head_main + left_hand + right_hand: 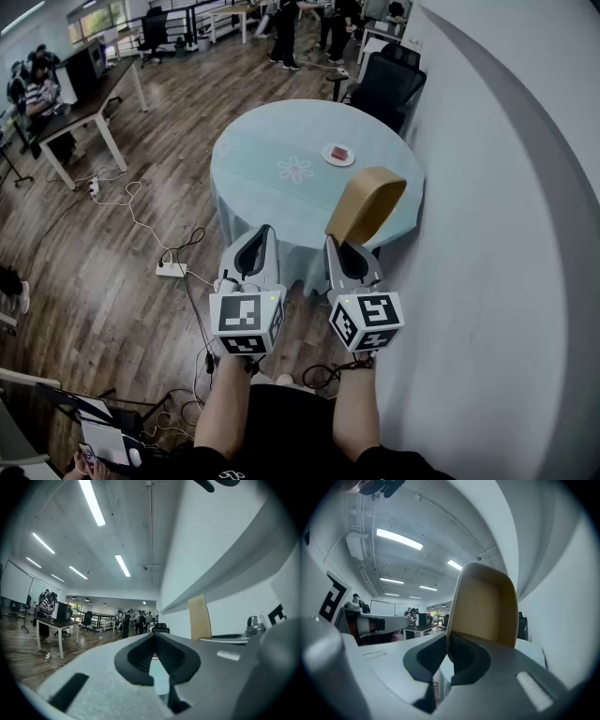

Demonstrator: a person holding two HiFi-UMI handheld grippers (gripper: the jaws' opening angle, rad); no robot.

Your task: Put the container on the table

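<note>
The right gripper [339, 246] is clamped on the wall of the tan, rounded paper container [367, 202], held tilted in the air over the near edge of the round table with a pale blue cloth [272, 159] (not touching it). The left gripper [255, 239] has its jaws together on nothing.

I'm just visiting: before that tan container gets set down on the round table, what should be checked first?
1. Right gripper fingers clamped on the container: ok.
2. Left gripper empty and off to the side: ok.
3. Bare cloth on the table for a landing spot: ok.
4. Plate apart from the container: ok.
5. Container's height above the tabletop: cannot tell.
</note>
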